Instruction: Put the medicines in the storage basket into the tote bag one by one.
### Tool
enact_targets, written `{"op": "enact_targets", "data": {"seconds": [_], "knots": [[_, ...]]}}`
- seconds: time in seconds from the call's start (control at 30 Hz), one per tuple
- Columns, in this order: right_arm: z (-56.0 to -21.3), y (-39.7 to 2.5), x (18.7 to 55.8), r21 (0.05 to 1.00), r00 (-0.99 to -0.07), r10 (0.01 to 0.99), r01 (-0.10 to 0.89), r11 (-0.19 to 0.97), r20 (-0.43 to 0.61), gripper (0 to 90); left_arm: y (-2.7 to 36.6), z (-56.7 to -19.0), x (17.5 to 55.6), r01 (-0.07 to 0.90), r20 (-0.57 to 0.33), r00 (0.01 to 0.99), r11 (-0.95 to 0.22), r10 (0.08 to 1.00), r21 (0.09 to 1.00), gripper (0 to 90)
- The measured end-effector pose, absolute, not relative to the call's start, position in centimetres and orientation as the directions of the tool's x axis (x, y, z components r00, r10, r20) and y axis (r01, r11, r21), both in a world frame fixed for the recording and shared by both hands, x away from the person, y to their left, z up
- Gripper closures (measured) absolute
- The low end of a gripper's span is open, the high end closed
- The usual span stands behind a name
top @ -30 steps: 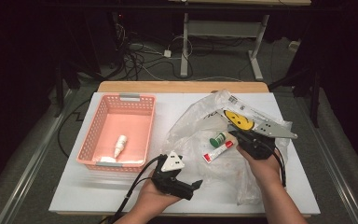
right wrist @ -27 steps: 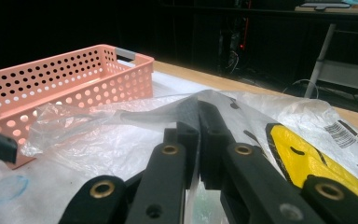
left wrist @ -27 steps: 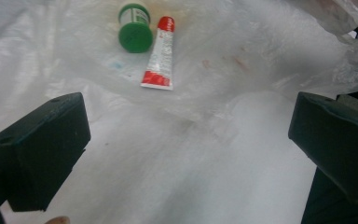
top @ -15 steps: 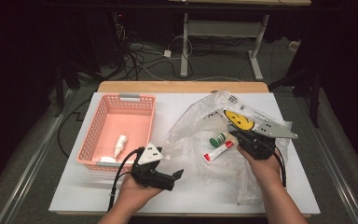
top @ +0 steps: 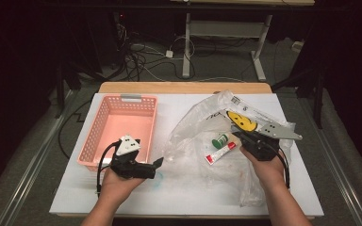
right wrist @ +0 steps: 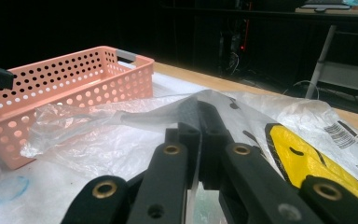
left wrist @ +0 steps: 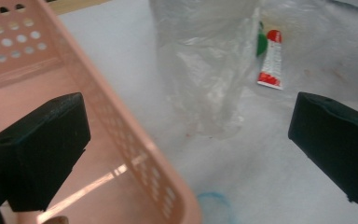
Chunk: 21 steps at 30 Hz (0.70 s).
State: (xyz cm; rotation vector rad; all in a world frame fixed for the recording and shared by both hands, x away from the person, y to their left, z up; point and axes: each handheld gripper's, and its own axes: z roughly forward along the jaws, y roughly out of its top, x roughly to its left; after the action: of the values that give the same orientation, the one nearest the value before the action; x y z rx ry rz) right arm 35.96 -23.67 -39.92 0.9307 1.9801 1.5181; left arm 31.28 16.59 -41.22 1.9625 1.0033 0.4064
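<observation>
Status at this frame: job read as unpacking the plastic bag (top: 202, 136) into the pink basket (top: 104, 123), and it looked partly done at best.

Right gripper (top: 246, 139): jaws were closed on a fold of the bag film. In the right gripper view the film ran into the closed jaws and was lifted slightly off the tabletop (top: 179, 193). It looked like it was holding the bag mouth up and open.

Left gripper (top: 156, 165): jaws were wide open and held nothing. It sat at the basket's near right corner, pointed toward the bag. In the left gripper view one jaw was over the basket interior and the other over the tabletop, with the basket wall between them.

Still in or under the bag: red-and-white tube (top: 220, 153) and green-capped bottle (top: 219, 140), touching or just beside each other, near the right gripper. Both were visible through the film from the left gripper view. I couldn't tell whether they lay fully inside the bag or on top of a layer.

Basket contents: the visible floor looked bare, but the near end was hidden behind the left gripper, so I couldn't confirm what was in it.

Judgement: two items were left to move, tube and bottle. The left gripper looked free for the next pick, with the bag held for access. Film snagging on the jaws seemed the main risk.
</observation>
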Motion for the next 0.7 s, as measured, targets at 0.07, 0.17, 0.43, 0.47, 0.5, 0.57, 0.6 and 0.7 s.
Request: {"op": "enact_targets", "data": {"seconds": [0.07,0.17,0.43,0.47,0.5,0.57,0.6,0.7], "knots": [[-39.9,-23.7,36.0,0.961,-0.656,0.754,0.229,0.155,0.035,90.0,17.2,-41.3,31.5,0.508,-0.097,0.604,-0.288,0.791,0.812,0.0],[-39.9,-23.7,35.9,0.961,-0.655,0.755,0.231,0.154,0.037,90.0,18.3,-41.3,31.8,0.523,-0.097,0.577,-0.276,0.811,0.806,0.0],[-39.9,-23.7,35.9,0.962,-0.653,0.756,0.228,0.152,0.036,90.0,20.8,-41.5,32.4,0.557,-0.103,0.519,-0.244,0.849,0.794,0.0],[-39.9,-23.7,35.9,0.962,-0.653,0.757,0.228,0.151,0.036,90.0,21.0,-41.6,32.5,0.56,-0.102,0.515,-0.244,0.851,0.792,0.0],[-39.9,-23.7,35.9,0.961,-0.651,0.758,0.232,0.149,0.04,90.0,21.2,-41.6,32.5,0.563,-0.101,0.51,-0.243,0.854,0.79,0.0],[-39.9,-23.8,35.9,0.961,-0.651,0.758,0.231,0.151,0.038,90.0,21.7,-41.8,32.7,0.57,-0.106,0.5,-0.234,0.86,0.787,0.0],[-39.9,-23.8,35.9,0.961,-0.651,0.758,0.231,0.15,0.038,90.0,21.8,-41.8,32.7,0.573,-0.109,0.497,-0.232,0.861,0.786,0.0],[-39.9,-23.8,35.9,0.962,-0.651,0.759,0.229,0.151,0.036,90.0,22.5,-42.1,33.0,0.587,-0.115,0.481,-0.222,0.869,0.778,0.0]]}}
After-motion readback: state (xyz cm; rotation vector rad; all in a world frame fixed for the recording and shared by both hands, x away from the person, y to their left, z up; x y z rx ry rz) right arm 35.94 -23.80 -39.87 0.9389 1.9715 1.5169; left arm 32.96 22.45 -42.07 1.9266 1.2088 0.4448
